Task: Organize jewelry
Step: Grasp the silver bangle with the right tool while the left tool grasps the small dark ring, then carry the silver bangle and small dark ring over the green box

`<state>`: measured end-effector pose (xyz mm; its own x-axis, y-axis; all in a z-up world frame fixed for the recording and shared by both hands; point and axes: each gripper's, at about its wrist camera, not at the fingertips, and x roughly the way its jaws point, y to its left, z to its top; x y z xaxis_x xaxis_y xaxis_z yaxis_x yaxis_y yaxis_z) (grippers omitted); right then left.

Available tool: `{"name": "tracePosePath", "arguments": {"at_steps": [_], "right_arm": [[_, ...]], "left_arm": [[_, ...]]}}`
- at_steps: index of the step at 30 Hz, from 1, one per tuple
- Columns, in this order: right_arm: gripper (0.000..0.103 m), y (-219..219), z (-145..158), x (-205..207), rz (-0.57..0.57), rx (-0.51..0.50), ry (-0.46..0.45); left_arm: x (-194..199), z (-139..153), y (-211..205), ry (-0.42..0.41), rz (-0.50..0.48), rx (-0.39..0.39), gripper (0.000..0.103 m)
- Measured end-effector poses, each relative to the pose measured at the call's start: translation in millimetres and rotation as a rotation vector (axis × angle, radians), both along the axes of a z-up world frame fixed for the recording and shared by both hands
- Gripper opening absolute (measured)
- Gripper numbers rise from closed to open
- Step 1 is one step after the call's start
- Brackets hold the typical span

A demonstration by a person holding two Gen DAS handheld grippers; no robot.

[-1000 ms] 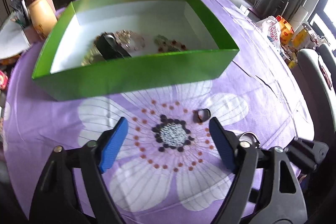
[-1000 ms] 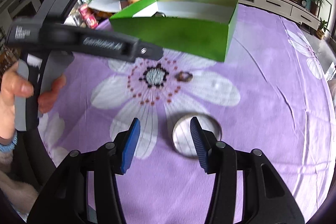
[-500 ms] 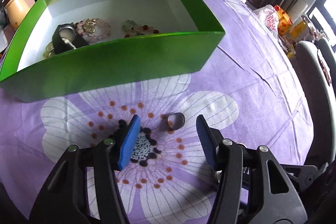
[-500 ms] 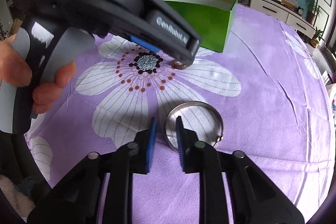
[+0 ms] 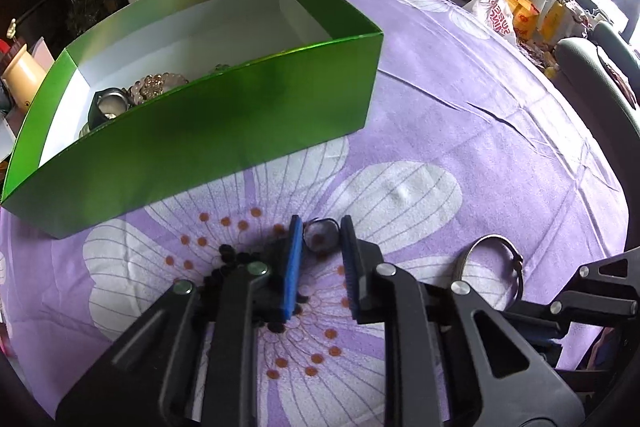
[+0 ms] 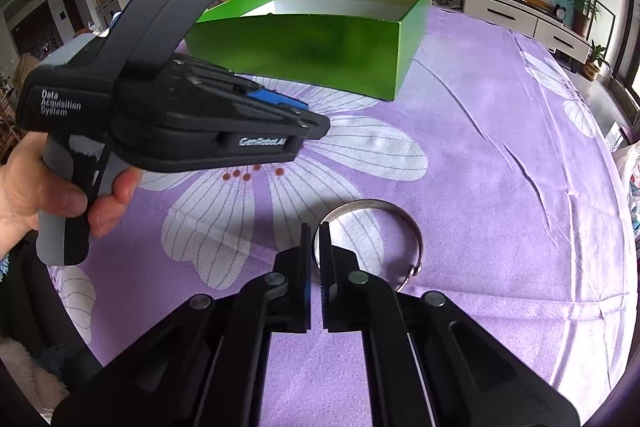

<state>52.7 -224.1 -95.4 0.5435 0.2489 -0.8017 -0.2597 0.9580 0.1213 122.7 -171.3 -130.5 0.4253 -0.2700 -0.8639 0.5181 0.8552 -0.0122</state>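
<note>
Purple flowered cloth (image 5: 460, 99) covers our table. Our left gripper (image 5: 320, 227) has narrow-open jaws around a small ring (image 5: 320, 229) standing on edge, not clearly pinching it. Our right gripper (image 6: 315, 233) is nearly closed on the rim of the bangle (image 6: 400, 217), which lies flat near the green box (image 6: 320, 47).

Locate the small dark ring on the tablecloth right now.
In the left wrist view, the small dark ring lies on the flower print between the left hand-held gripper fingertips, in front of the green box.
</note>
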Motion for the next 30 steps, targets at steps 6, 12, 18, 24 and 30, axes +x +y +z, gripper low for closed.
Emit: {"name": "tracePosePath", "arguments": {"at_steps": [6, 12, 18, 24, 30], "right_arm": [[0.003, -2, 5, -1, -0.006, 0.012, -0.011], [0.003, -2, 19, 5, -0.005, 0.054, -0.039], [0.014, -1, 15, 14, -0.041, -0.021, 0.012], [0.034, -9, 3, 12, -0.066, -0.03, 0.067], [0.031, 4, -5, 16, -0.06, -0.053, 0.055]], "left_arm": [[2, 6, 30, 0.04, 0.041, -0.062, 0.019], [-1, 32, 64, 0.019, 0.094, -0.117, 0.019], [2, 46, 91, 0.008, 0.142, -0.139, 0.019], [4, 44, 99, 0.021, 0.16, -0.145, 0.019], [6, 41, 98, 0.027, 0.169, -0.155, 0.019]]}}
